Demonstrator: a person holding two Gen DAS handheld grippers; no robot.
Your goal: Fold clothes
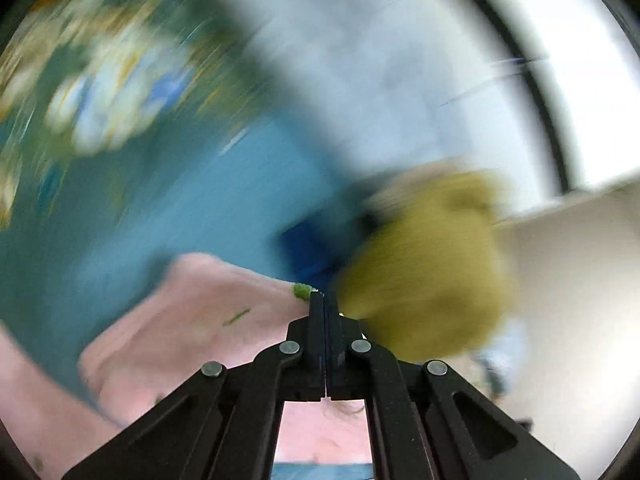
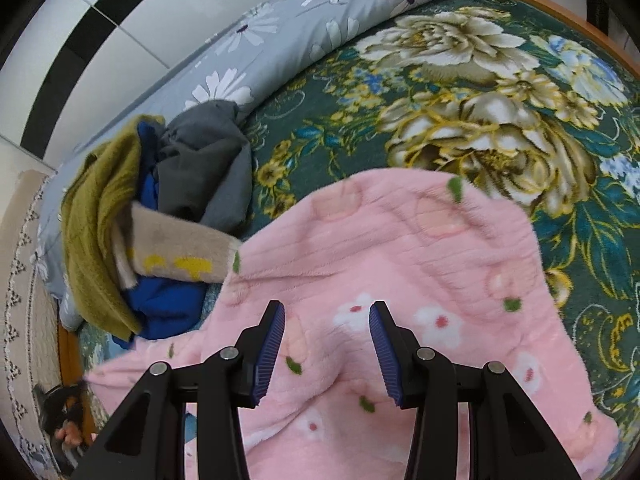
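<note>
A pink fleece garment (image 2: 384, 264) with white flowers and green leaves lies on the bed in the right wrist view. My right gripper (image 2: 326, 312) is open just above its near part, holding nothing. In the blurred left wrist view, my left gripper (image 1: 325, 300) is shut on an edge of the pink garment (image 1: 200, 320), which hangs down to the left of the jaws.
The bed has a dark green floral blanket (image 2: 500, 120) and a grey daisy-print quilt (image 2: 280, 40) along the wall. A pile of clothes (image 2: 160, 220), olive, blue, grey and beige, lies at the left; the olive piece (image 1: 432, 264) shows in the left wrist view.
</note>
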